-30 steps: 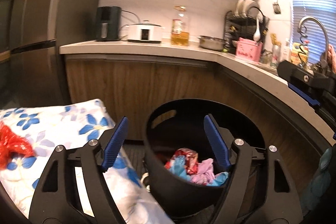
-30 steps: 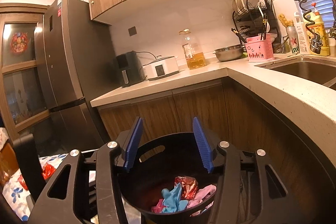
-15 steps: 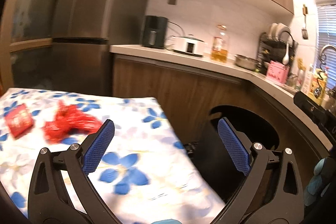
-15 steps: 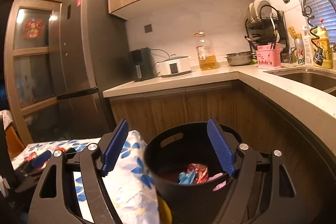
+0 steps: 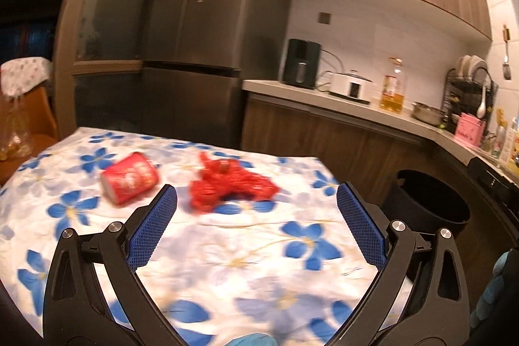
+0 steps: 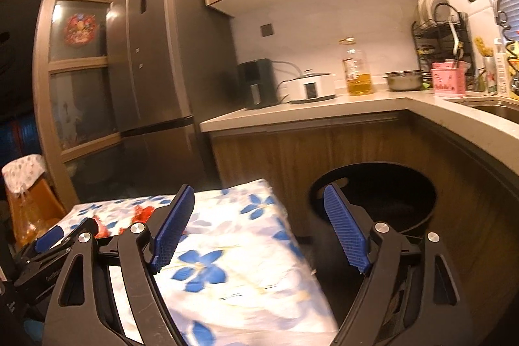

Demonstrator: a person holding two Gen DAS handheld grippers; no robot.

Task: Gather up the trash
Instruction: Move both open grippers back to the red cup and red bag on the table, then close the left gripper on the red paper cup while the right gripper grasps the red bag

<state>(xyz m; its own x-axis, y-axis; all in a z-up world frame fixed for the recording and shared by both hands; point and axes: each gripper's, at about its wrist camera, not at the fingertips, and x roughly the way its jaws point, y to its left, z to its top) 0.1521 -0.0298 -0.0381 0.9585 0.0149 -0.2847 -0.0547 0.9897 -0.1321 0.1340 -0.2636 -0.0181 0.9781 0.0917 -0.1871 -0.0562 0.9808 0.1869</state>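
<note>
Hovering over the near part of a table covered by a white cloth with blue flowers (image 5: 246,252), the left gripper (image 5: 256,200) has its blue-padded jaws spread wide apart, with nothing between them; they opened further within the last second and have since held at that width. Just beyond its fingertips, a little left of the midline, lies a crumpled red wrapper (image 5: 227,184) on the cloth, and farther left of that a red paper cup (image 5: 129,180) lies on its side, outside the left finger. Both pieces are apart from the pads. To the far right, off the table's edge and on the floor by the wooden cabinets, stands a black bin (image 5: 431,200). The right gripper (image 6: 258,203) has just been opening too, its jaws apart and empty; it hangs over the table's right edge, with the bin (image 6: 376,200) beyond its right finger and the red trash (image 6: 142,213) partly hidden behind its left finger. What the bin holds cannot be made out in these views.
</note>
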